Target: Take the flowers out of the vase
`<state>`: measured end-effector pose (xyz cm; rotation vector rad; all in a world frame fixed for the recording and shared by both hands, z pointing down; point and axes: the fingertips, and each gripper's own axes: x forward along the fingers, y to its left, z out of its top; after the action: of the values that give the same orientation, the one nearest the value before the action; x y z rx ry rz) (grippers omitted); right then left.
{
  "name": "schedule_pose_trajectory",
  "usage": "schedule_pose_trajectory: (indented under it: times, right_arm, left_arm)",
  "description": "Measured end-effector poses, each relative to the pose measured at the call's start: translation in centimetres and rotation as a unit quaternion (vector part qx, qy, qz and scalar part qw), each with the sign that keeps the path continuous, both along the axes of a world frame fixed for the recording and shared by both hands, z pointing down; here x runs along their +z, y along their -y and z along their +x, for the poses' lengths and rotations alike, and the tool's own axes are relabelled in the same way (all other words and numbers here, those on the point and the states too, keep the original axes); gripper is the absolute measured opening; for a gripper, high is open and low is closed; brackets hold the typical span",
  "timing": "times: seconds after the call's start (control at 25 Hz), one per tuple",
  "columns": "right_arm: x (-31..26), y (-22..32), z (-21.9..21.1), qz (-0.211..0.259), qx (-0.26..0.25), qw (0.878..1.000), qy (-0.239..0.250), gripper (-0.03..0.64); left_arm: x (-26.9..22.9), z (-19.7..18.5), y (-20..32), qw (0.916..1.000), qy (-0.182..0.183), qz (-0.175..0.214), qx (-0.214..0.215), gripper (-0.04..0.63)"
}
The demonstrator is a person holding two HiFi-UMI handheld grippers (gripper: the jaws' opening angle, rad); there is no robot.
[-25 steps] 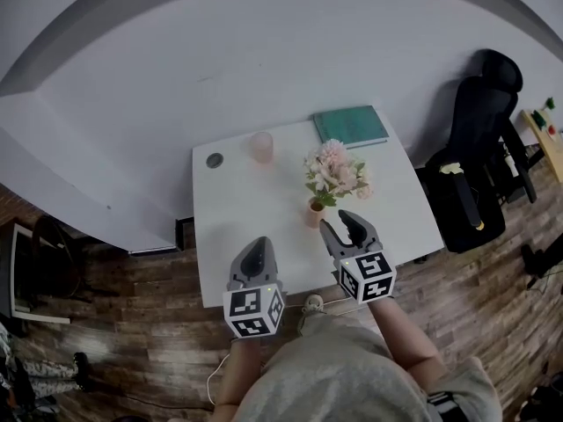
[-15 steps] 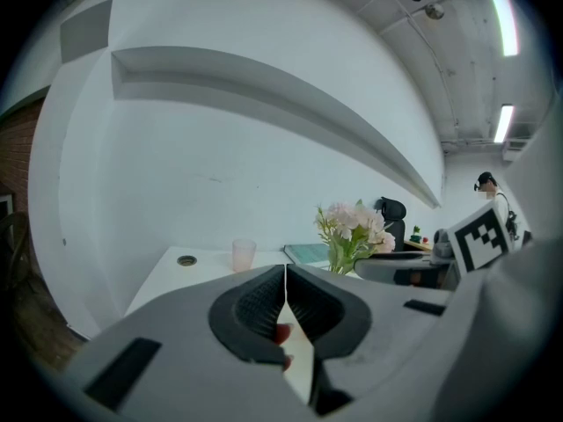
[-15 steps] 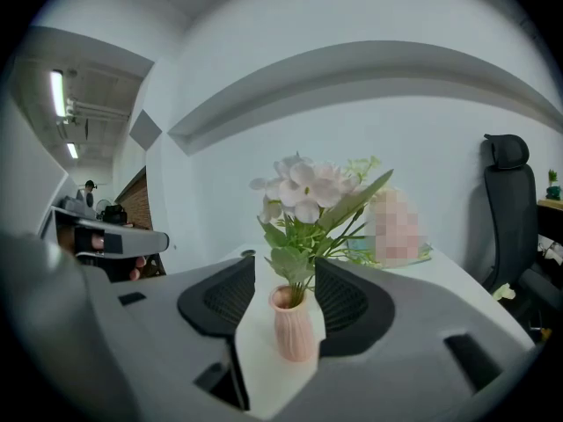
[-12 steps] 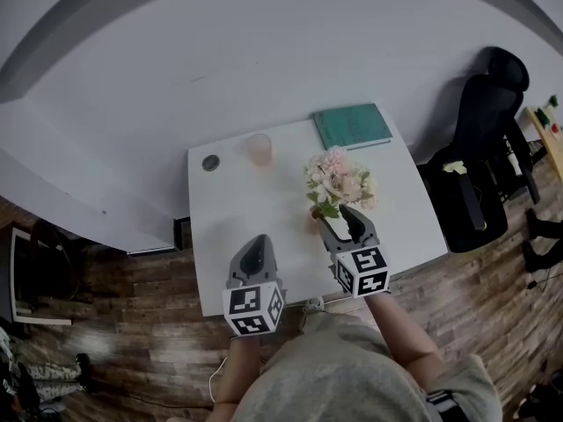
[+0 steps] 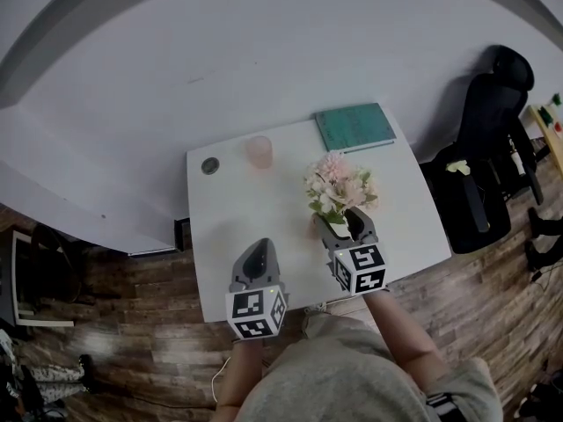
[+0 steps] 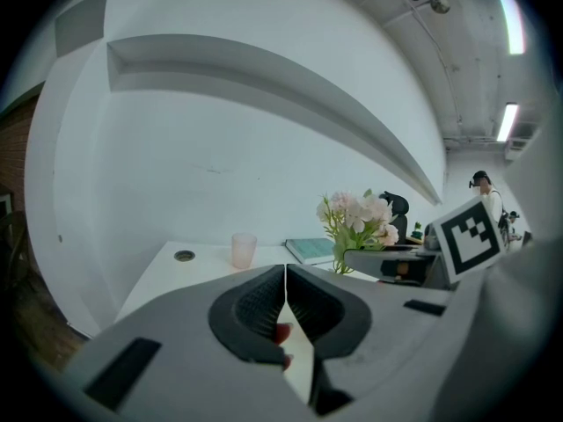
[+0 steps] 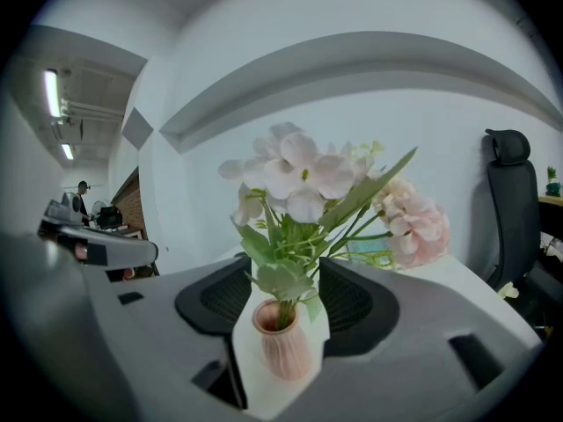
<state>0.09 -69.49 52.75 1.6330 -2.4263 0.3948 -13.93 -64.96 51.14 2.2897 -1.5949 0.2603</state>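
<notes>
Over the white table (image 5: 230,211), was opening the right tongs (image 5: 343,224) wide around the small pink ribbed vase (image 7: 286,350), not touching; held the left tongs (image 6: 286,281) pressed together, empty.

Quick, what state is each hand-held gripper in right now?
Left hand-held gripper: shut, empty.
Right hand-held gripper: jaws opening, pink vase between them, not gripped.

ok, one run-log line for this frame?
phase: approach | right gripper: jaws opening, vase between, not gripped | left gripper: jaws shut | flowers: in vase
</notes>
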Motion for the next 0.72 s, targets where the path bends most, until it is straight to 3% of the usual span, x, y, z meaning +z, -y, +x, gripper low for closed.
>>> schedule_pose_trajectory:
  times: [0.36,0.72]
  right_arm:
    - [0.2,1.5,-0.2,-0.001,0.002,1.000,-0.005,0.217]
    - [0.2,1.6,0.1,-0.007,0.010,1.000,0.010,0.093]
  left_arm:
    - [0.6,0.0,0.7,1.0000,-0.001,-0.010,0.001,0.009]
    - [0.6,0.1,0.9,1.0000,-0.004,-0.006,0.002,0.008]
